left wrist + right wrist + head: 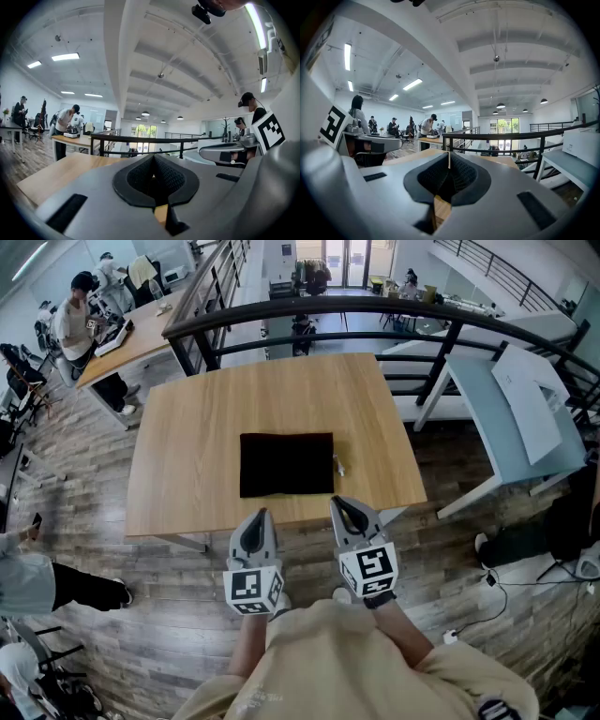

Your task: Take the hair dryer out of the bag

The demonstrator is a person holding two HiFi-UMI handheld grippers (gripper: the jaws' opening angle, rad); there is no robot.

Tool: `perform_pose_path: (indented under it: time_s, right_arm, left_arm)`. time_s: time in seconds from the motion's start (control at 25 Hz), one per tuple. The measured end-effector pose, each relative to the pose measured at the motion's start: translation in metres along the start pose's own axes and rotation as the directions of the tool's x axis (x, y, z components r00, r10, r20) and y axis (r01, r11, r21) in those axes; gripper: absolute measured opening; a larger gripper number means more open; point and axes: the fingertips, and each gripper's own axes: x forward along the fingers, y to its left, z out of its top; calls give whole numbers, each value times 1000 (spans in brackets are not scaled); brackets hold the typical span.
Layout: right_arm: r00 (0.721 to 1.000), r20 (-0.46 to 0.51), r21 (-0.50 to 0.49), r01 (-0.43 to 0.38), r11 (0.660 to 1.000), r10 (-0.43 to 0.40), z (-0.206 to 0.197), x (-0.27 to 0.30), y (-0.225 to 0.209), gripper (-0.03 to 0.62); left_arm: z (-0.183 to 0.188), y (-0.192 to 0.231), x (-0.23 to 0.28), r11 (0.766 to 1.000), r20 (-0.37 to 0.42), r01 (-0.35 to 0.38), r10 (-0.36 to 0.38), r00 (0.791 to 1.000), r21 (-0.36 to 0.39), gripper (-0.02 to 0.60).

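Note:
A flat black bag (286, 464) lies in the middle of the wooden table (187, 427), with a small light pull or cord (338, 466) at its right edge. No hair dryer shows in any view. My left gripper (260, 514) hovers at the table's front edge, just below the bag's left half, jaws shut and empty. My right gripper (339, 501) hangs beside it below the bag's right corner, also shut with nothing in it. In the left gripper view the left gripper (153, 157) has its pads pressed together, as does the right gripper (449, 154) in its own view. Both point almost level over the table, and the bag is hidden under them.
A black railing (309, 310) runs behind the table. A pale blue-grey table (506, 418) stands at the right, with cables (525, 582) on the floor near it. People work at a wooden table (122, 348) at the back left, and a person (37, 582) stands at the left.

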Motion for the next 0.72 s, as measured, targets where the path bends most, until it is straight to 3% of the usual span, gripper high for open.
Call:
perform_pose_path:
  time_s: [0.24, 0.44, 0.72]
  right_arm:
    - [1000, -1, 7, 24, 1000, -24, -8, -18, -41, 20]
    - [1000, -7, 55, 22, 998, -22, -6, -31, -66, 20]
    - [1000, 22, 92, -7, 996, 5, 5, -31, -84, 20]
  left_arm:
    - [-9, -28, 10, 1000, -10, -29, 29, 1000, -9, 12]
    - [-7, -41, 10, 989, -14, -140, 141, 990, 42, 12]
    - [-10, -70, 5, 992, -39, -127, 127, 991, -1, 12]
